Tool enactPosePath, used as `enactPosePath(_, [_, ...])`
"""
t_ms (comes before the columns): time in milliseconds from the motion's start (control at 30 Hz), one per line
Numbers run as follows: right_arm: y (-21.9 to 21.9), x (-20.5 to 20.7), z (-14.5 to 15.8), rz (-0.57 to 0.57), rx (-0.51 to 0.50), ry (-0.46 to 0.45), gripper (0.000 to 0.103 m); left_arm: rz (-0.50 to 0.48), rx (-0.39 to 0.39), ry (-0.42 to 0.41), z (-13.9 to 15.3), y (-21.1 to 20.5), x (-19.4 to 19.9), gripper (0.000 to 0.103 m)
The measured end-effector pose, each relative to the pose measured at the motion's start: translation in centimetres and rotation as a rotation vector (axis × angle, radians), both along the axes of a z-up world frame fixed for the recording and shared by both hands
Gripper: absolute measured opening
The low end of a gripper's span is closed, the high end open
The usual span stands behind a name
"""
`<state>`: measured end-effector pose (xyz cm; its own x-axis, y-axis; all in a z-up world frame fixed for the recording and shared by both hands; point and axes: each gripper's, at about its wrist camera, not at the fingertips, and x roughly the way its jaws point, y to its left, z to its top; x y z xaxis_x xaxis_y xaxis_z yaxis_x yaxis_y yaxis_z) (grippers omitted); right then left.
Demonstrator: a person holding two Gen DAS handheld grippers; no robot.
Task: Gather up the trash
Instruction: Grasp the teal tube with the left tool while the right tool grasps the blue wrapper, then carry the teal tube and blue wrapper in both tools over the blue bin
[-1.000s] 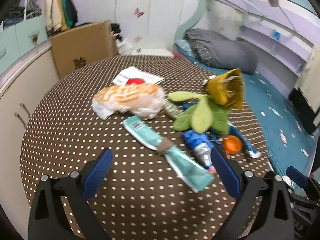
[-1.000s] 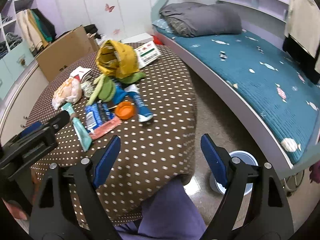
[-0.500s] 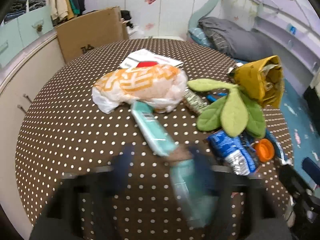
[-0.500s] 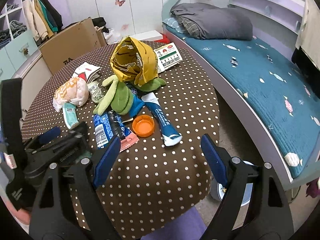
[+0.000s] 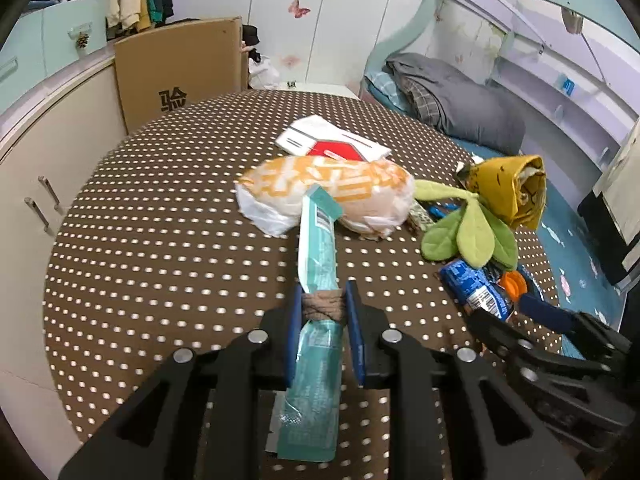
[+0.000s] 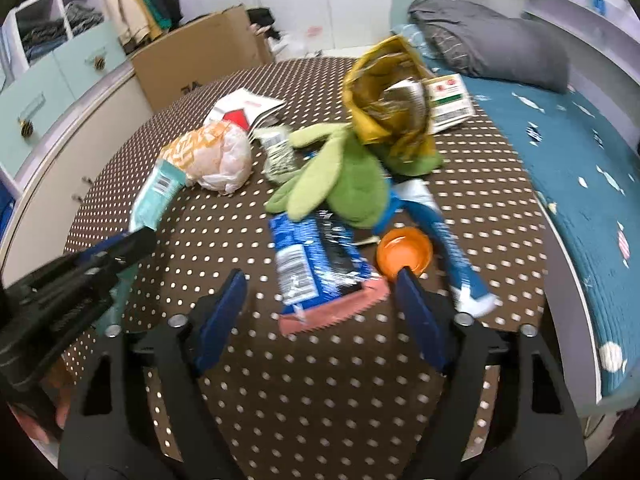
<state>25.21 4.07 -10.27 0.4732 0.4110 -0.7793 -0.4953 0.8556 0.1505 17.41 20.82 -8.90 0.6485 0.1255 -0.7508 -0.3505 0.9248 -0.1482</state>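
Observation:
My left gripper [image 5: 322, 312] is shut on a long teal wrapper [image 5: 318, 256] at its brown tied middle; the wrapper also shows in the right wrist view [image 6: 156, 196]. An orange-and-white plastic bag [image 5: 332, 192] lies just beyond it. My right gripper [image 6: 320, 280] is open around the near end of a blue snack wrapper [image 6: 312, 264] on the polka-dot table [image 5: 160, 240]. An orange cap [image 6: 404, 254], a blue tube [image 6: 448, 248], a green plush leaf [image 6: 336, 184] and a yellow crumpled bag [image 6: 392, 104] lie close by.
A red-and-white booklet [image 5: 332, 142] lies at the table's far side and a white card box [image 6: 450, 104] near the bed edge. A cardboard box [image 5: 180, 68] stands behind the table. A bed with a grey pillow [image 6: 492, 48] runs along the right.
My left gripper moved forward and closed on the teal wrapper. My right gripper moved in over the table to straddle the blue snack wrapper.

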Motion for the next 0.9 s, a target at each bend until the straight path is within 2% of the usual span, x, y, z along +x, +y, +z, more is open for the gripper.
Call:
enactPosePath(167, [1.2, 0.9, -0.5, -0.025, -0.063, -0.061, 0.066, 0.010, 0.004, -0.005, 0.1, 1.0, -0.6, 0.021])
enactPosePath(267, [1.9, 0.8, -0.6, 0.004, -0.110, -0.105, 0.045, 0.009, 0.001, -0.008, 0.2, 1.1, -1.0, 0.021])
enactPosePath(367, [1.6, 0.5, -0.5, 0.020, -0.093, -0.074, 0.037, -0.001, -0.001, -0.014, 0.4, 0.8, -0.9, 0.021])
enactPosePath(567, [-0.7, -0.7, -0.2, 0.034, 0.004, 0.010, 0.035, -0.043, 0.006, -0.027, 0.8, -0.6, -0.9, 0.021])
enactPosePath(900, [-4.3, -2.8, 1.3, -0.011, 0.073, 0.011, 0.035, -0.133, 0.024, -0.038, 1.3, -4.4, -0.3, 0.021])
